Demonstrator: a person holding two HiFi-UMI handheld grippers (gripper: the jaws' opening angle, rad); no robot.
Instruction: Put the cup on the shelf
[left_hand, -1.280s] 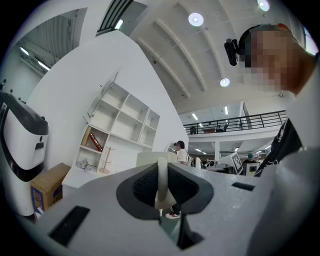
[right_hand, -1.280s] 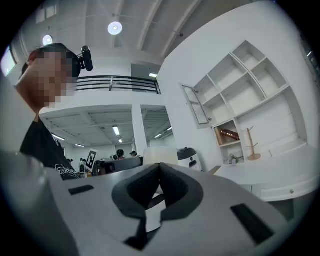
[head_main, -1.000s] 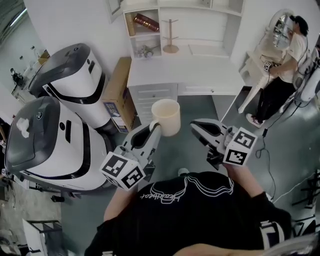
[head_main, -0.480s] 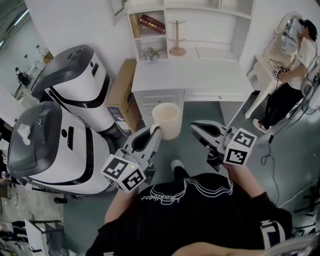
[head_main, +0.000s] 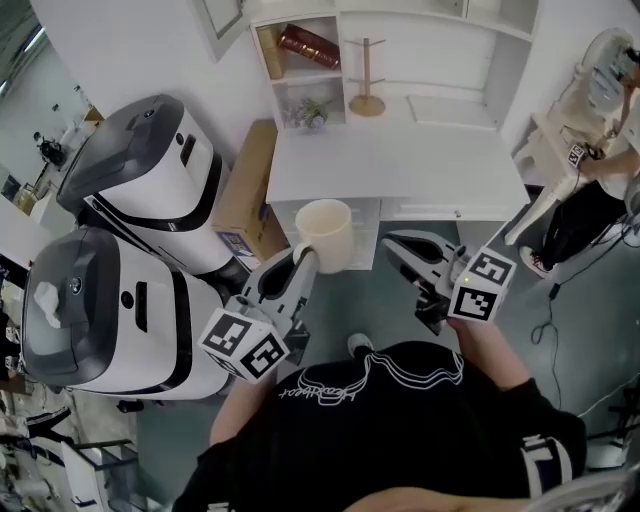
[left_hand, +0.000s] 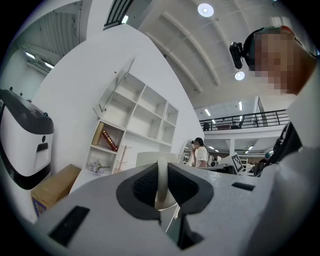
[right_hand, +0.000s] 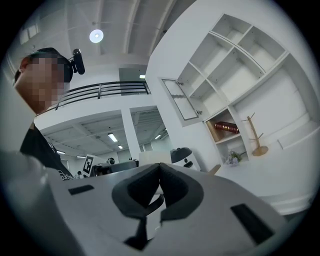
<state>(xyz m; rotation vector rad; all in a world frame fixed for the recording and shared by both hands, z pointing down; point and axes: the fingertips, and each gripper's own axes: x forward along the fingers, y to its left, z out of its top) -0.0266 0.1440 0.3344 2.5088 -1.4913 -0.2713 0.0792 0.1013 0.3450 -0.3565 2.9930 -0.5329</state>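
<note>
Item: cup (head_main: 325, 232), cream, rigid, probably ceramic; moderate weight, likely slippery glaze, chips if knocked
Location: airborne, 12 o'clock of left gripper (head_main: 304, 258); shelf (head_main: 440, 70) beyond at 12
Hold point: handle (left_hand: 161, 180), pinched between left jaws
Right gripper (head_main: 396, 244): jaws pressed together, empty

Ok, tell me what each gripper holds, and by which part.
Left gripper: the cup, pinched by its handle. Right gripper: nothing, jaws shut.
</note>
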